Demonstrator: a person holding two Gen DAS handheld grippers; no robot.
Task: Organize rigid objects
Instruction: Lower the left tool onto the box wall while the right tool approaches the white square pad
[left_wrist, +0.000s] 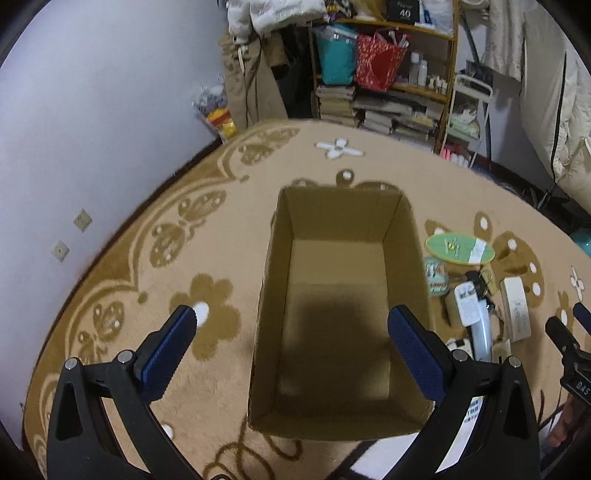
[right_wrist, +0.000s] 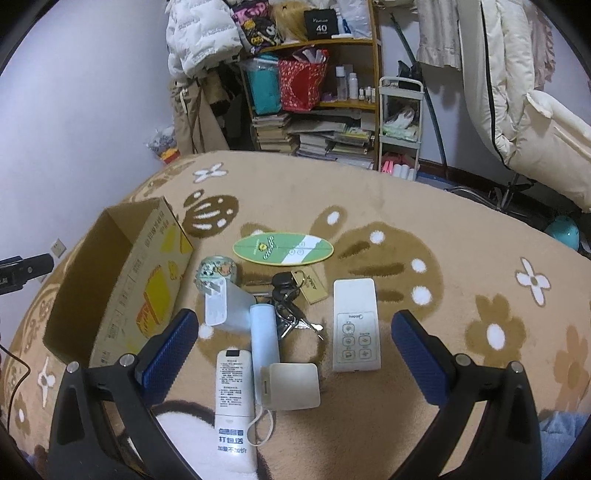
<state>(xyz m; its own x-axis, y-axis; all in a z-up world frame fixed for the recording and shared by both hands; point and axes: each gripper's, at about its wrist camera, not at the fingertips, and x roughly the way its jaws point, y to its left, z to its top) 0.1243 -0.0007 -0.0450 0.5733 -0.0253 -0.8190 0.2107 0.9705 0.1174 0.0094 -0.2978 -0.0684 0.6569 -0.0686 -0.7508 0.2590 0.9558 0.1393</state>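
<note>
Below the left gripper (jaws wide, nothing held) sits the bare box; ahead of the equally spread right gripper, remote, keys and the rest await sorting.

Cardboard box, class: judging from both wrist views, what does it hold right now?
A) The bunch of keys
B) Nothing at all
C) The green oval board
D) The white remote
B: the left wrist view looks straight into the cardboard box and shows only its bare floor, while the keys, green oval board and white remote lie on the rug beside it.
</note>
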